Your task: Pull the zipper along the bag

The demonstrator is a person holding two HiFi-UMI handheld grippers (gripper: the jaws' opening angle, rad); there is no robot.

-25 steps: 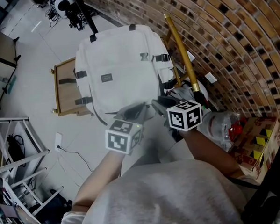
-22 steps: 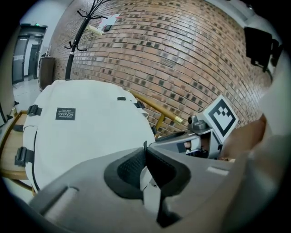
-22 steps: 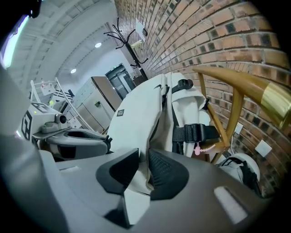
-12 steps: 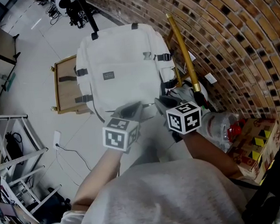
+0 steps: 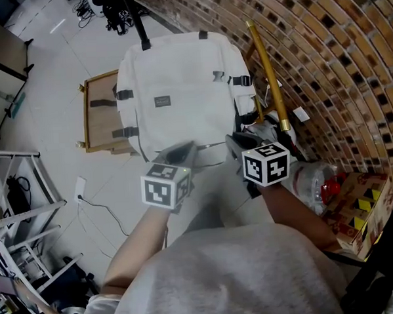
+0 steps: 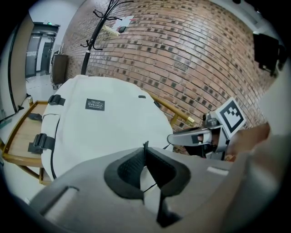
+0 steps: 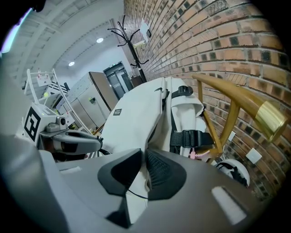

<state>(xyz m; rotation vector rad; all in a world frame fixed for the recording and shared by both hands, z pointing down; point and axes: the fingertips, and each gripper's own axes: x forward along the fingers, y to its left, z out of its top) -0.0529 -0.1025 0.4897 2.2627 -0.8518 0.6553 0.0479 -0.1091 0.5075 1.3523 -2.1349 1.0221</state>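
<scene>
A white backpack [image 5: 180, 88] lies flat on a wooden chair [image 5: 93, 119], its black zipper line running along the near edge [image 5: 206, 146]. My left gripper [image 5: 183, 150] is at that near edge, shut on the white fabric [image 6: 145, 148], with a small dark tab poking up at its tips. A short way to its right, my right gripper [image 5: 235, 141] is closing its jaws, with white bag fabric and a thin black cord pinched between the pads [image 7: 145, 152]. I cannot tell whether the zipper pull is in either grip.
A brick wall [image 5: 323, 61] runs along the right. The chair's gold-tipped wooden rail [image 5: 267, 70] lies beside the bag. A plastic bag [image 5: 309, 177] and a cardboard box [image 5: 363, 203] sit at right, a metal rack [image 5: 14, 195] and a floor cable [image 5: 101, 214] at left.
The head view has shifted, so the bag sits a little lower and further right. Both grippers stay at the bag's near edge, the right one a touch further right.
</scene>
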